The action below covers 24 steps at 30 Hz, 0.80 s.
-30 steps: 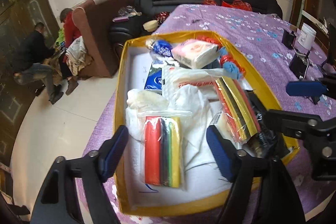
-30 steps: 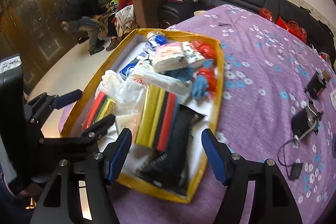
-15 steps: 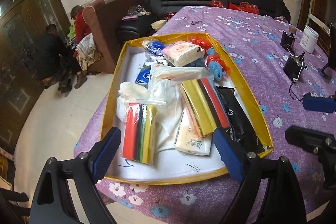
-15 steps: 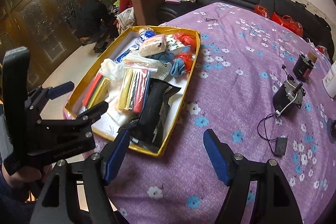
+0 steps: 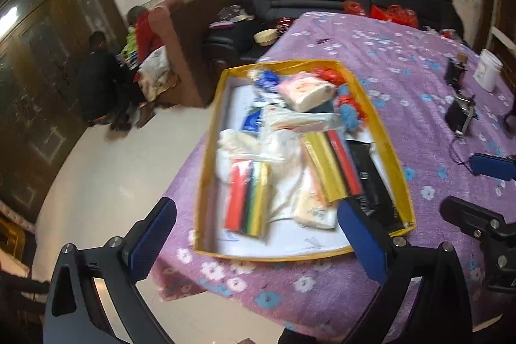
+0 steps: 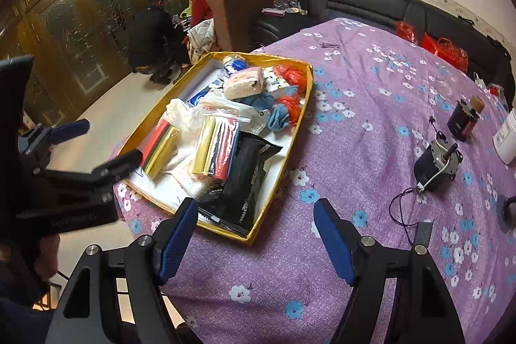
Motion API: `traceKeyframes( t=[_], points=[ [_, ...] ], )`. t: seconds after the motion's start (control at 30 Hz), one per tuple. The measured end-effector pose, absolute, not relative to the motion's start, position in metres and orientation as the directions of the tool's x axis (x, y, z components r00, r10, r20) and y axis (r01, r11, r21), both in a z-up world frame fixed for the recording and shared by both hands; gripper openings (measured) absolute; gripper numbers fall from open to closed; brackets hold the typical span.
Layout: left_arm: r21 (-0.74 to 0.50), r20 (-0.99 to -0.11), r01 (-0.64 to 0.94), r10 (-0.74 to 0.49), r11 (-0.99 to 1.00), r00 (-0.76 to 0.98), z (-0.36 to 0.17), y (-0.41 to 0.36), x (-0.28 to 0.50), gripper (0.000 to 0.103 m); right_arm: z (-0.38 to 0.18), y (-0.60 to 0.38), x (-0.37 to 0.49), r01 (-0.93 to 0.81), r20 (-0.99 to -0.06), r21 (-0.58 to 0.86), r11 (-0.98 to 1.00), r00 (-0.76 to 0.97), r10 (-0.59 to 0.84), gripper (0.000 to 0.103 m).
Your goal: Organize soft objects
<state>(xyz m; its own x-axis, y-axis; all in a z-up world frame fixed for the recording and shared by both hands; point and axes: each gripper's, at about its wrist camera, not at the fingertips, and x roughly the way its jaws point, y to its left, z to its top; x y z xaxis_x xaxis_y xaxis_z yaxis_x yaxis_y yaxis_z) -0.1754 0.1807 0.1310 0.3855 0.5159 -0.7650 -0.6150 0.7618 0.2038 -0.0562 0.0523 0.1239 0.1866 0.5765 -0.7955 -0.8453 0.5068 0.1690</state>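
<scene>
The soft packets lie heaped in the yellow-rimmed tray (image 5: 391, 150) at the table's corner, seemingly gathered there already. The left gripper (image 5: 258, 234) hangs above with empty jaws opening wide; the right gripper (image 6: 256, 242), also parted and empty, is over bare purple cloth (image 6: 371, 105).

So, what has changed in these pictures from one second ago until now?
Both claws pulled back from the yellow tray: a second ago they hung over its contents, now the left claw and right claw sit above the purple cloth in front of it. The left claw is opening wider with nothing between its fingers. Nothing was picked up. The packets in the tray lie as before.
</scene>
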Motion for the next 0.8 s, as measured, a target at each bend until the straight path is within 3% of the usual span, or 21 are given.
traceKeyframes(
  t=[0.57, 0.8],
  points=[
    [0.242, -0.74, -0.685, 0.587, 0.687, 0.327, 0.142, 0.192, -0.213, 0.1, 0.126, 0.068, -0.08, -0.881, -0.794, 0.164, 0.443, 0.148, 0.589, 0.079],
    [0.247, -0.759, -0.693, 0.58, 0.677, 0.296, 0.133, 0.2, -0.222, 0.1, 0.123, 0.078, -0.095, -0.895, -0.793, 0.172, 0.412, 0.122, 0.596, 0.085]
  ],
)
